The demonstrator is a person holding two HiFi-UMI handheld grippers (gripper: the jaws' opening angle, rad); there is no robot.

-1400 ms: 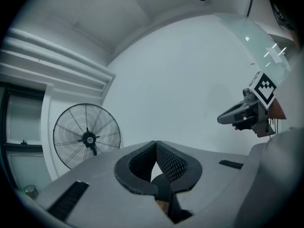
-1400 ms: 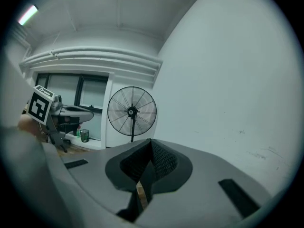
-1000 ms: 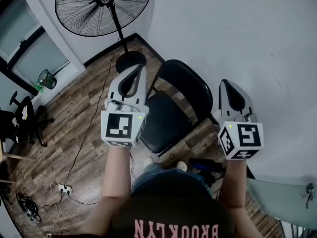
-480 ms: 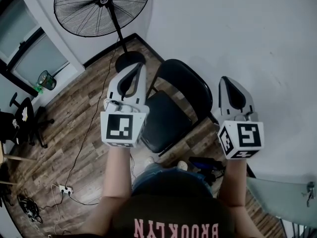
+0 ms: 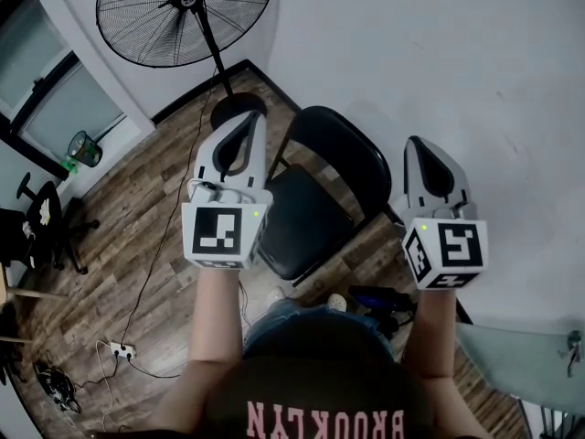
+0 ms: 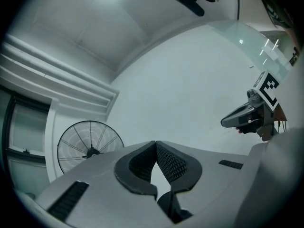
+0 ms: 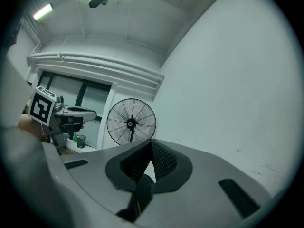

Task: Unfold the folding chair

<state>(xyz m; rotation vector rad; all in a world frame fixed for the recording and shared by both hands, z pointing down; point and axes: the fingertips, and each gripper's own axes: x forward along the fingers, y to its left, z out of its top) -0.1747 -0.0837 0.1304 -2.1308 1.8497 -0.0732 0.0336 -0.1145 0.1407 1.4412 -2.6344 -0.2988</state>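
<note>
The folding chair (image 5: 306,218) stands on the wooden floor (image 5: 137,218) just in front of your feet, close to the white wall (image 5: 439,62). Its dark seat lies flat and its rounded backrest (image 5: 343,149) rises on the far side, toward the wall, so it looks opened out. In the head view it shows between your two grippers and below them.

Your left gripper (image 5: 249,120) is held out over the chair's left edge as the head view shows it. Its own view has the two ribbed pads (image 6: 168,160) pressed together at the tip, with nothing between them and only wall beyond. Your right gripper (image 5: 416,144) is out past the chair's right side, in front of the wall. Its jaws are likewise closed tip to tip and empty. Neither gripper has hold of the chair, and neither gripper view shows it at all. Each gripper carries its marker cube at the back, near your wrist – the left cube (image 5: 222,234) and the right cube (image 5: 448,252) both face the head camera.

Farther out, a large pedestal fan (image 5: 183,12) stands beyond the chair on its round base (image 5: 239,112), just past your left gripper's tip in the head view. A cable runs across the floor to a power strip (image 5: 119,347) at lower left. A green cup (image 5: 84,146) sits by the window at left.
</note>
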